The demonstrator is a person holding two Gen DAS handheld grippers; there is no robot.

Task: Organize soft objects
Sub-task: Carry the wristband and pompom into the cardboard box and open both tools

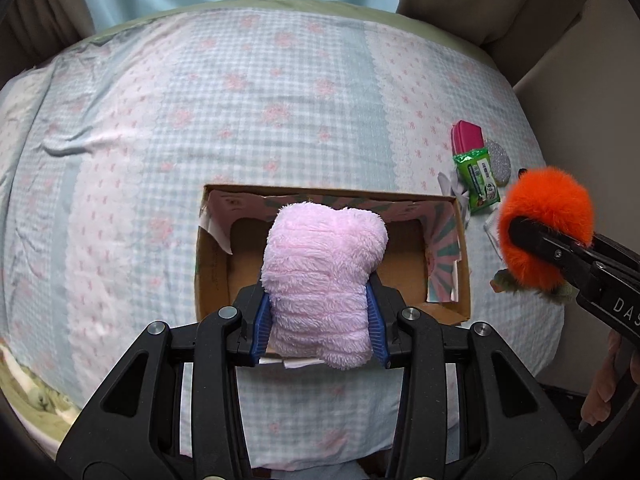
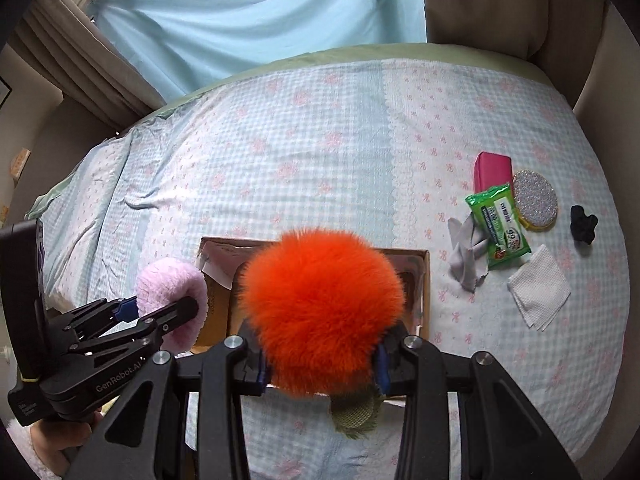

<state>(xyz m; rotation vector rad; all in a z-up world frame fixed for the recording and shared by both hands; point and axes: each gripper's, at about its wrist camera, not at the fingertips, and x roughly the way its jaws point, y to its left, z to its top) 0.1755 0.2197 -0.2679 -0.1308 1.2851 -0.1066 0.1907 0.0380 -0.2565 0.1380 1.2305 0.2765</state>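
Two soft things are in hand over the bed [image 1: 160, 128]: the left hand-held gripper [image 1: 318, 326] is clamped about halfway shut on a fluffy pale-pink plush bundle [image 1: 322, 280], its blue pads pressing into both flanks; the right hand-held gripper [image 2: 320, 362] squeezes a shaggy orange fur pom-pom [image 2: 322, 308], with a scrap of green mesh hanging beneath it. In the left wrist view the pink bundle hangs over the near half of an open brown cardboard box [image 1: 464, 264] with patterned paper lining; the orange pom-pom sits at about three o'clock, just outside the box's right wall. At roughly two o'clock from the box lie a green wet-wipe packet [image 2: 500, 226], a magenta hard case [image 2: 490, 170], a round glittery disc [image 2: 534, 200], a grey cloth [image 2: 466, 256], a white folded napkin [image 2: 538, 286] and a small black scrunchie [image 2: 583, 224]. The likely trouble is crowding: both grippers are near each other over one narrow box, so they could knock together; a release too near the front wall could tip the pink bundle out onto the bed; the loose lining flap at ten o'clock might snag the plush.
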